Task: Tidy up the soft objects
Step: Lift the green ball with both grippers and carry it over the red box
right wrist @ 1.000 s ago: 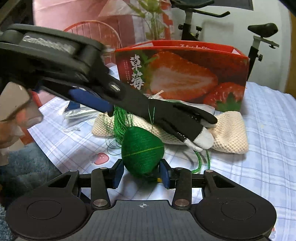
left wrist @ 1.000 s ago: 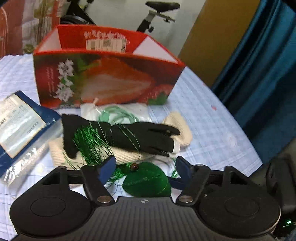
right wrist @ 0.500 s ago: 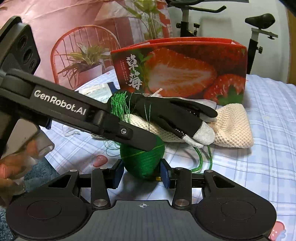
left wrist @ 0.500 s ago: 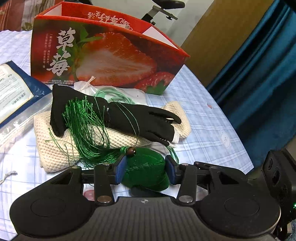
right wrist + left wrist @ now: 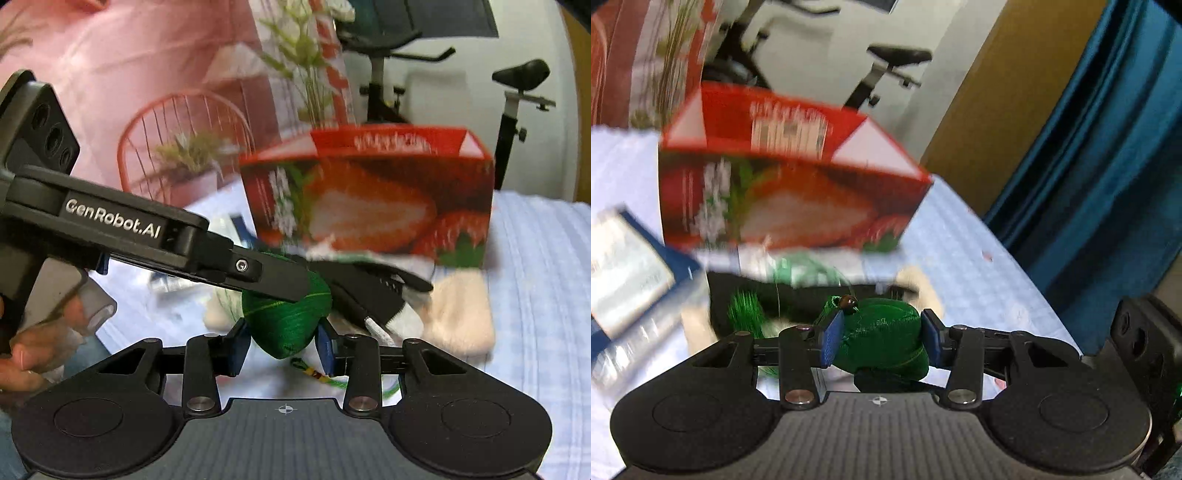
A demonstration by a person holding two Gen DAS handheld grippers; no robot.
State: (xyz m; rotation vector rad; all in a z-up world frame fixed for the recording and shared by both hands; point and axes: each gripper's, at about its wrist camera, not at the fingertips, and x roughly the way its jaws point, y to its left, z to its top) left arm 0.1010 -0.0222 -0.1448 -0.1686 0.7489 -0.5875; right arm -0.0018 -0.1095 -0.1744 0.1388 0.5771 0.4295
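A green thread-wrapped pouch (image 5: 882, 341) with a tassel (image 5: 746, 312) is held by both grippers. My left gripper (image 5: 882, 338) is shut on it from its side. My right gripper (image 5: 284, 345) is shut on the same pouch (image 5: 286, 321) from below, and the left gripper's body (image 5: 155, 240) crosses over it. Both hold it lifted above the table. A black glove (image 5: 373, 291) lies on a cream knitted cloth (image 5: 465, 314) behind. The red strawberry box (image 5: 790, 184) stands open beyond; it also shows in the right wrist view (image 5: 373, 195).
A blue-and-white packet (image 5: 631, 269) lies at the left on the blue checked tablecloth (image 5: 964, 258). A clear bag with green cord (image 5: 805, 267) sits before the box. A red wire chair (image 5: 184, 144) and exercise bike (image 5: 517, 92) stand beyond the table.
Both grippers have lifted the green pouch off the table, its tassel pulling up from the glove. The views are blurred by the motion and the box now looks lower and farther.
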